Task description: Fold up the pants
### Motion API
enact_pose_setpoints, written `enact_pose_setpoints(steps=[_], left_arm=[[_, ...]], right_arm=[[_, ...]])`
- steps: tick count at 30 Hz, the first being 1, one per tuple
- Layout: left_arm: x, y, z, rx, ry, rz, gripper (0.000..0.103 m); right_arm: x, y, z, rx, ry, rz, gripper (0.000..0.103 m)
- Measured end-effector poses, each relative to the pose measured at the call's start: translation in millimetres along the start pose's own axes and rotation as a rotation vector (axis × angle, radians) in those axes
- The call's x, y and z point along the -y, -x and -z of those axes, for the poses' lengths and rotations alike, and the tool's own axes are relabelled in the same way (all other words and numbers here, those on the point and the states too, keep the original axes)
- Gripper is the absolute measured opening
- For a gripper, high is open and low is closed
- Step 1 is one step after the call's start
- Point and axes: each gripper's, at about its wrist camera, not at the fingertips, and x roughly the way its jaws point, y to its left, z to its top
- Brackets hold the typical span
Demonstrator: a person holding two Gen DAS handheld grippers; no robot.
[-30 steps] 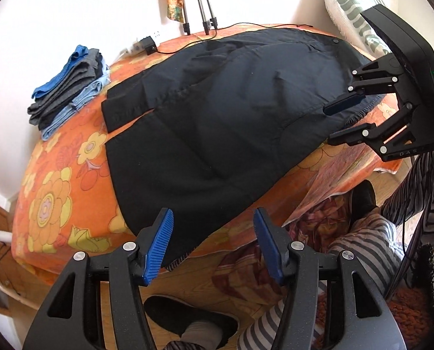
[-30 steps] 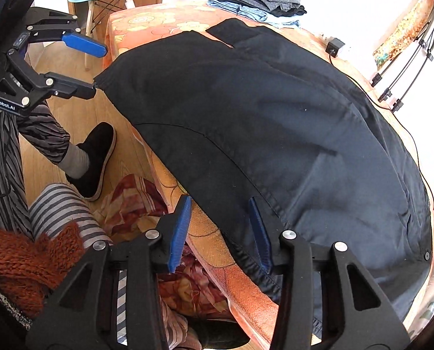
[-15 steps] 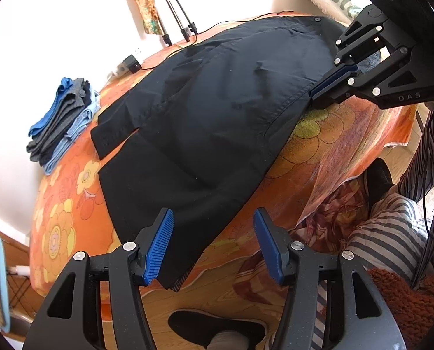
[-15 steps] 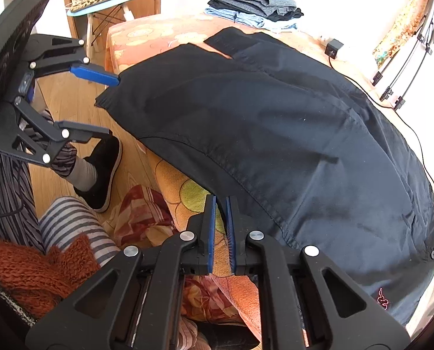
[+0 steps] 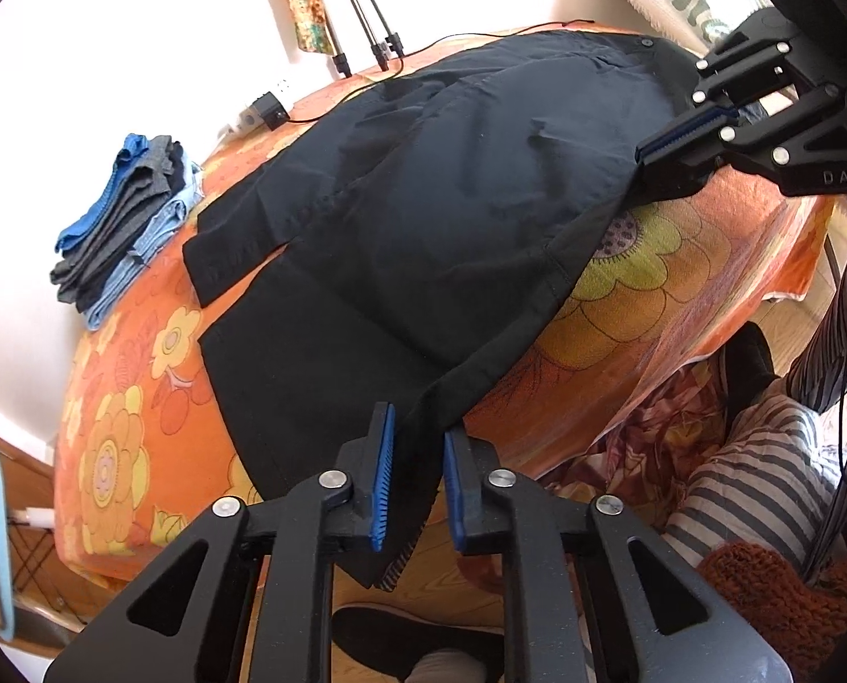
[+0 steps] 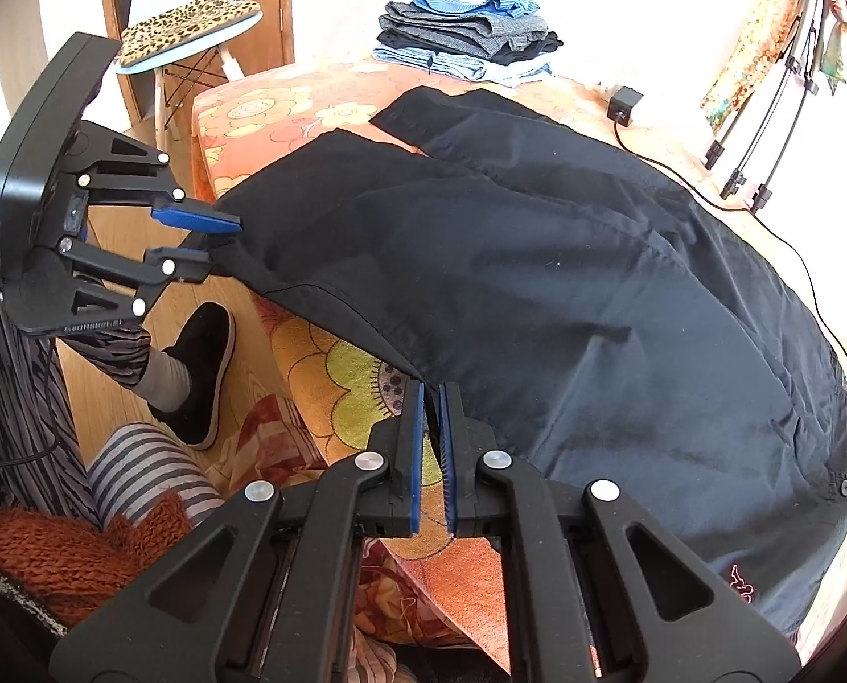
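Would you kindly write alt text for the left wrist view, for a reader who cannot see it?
The left gripper pinches the near hem of black pants spread over an orange floral bedspread, while the right gripper grips their edge at upper right. A stack of folded clothes sits at the far left.

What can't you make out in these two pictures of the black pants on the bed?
- Right wrist view: the black pants end past the lower right edge of the frame.
- Left wrist view: the waistband corner is hidden behind the right gripper.
- Left wrist view: the near leg's hem hangs hidden behind the left gripper.
- Right wrist view: small pink logo, too small to read.
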Motion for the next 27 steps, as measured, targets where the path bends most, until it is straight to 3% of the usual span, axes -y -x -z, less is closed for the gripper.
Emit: enact_pose_setpoints(steps=[7, 11, 13, 21, 24, 27], left_arm=[[-14, 12, -13, 0.079, 0.059, -0.001, 0.006], [-22, 12, -20, 0.094, 0.079, 0.004, 0.006], [-24, 14, -23, 0.105, 0.082, 0.006, 0.006], [-29, 21, -32, 0.148, 0.071, 0.0, 0.006], [-33, 25, -37, 0.167, 0.069, -0.001, 0.005], [-37, 31, -46, 0.194, 0.07, -0.009, 0.005]], right_arm=[[-4, 1, 3, -0.005, 0.016, 0.009, 0.008], [-5, 1, 9, -0.019, 0.031, 0.052, 0.045], [-2, 2, 16, -0.032, 0.019, 0.068, 0.048], [41, 16, 51, -0.083, -0.089, 0.209, 0.046], [60, 31, 57, -0.062, -0.15, 0.232, 0.016], [68, 48, 53, -0.013, -0.165, 0.269, 0.01]])
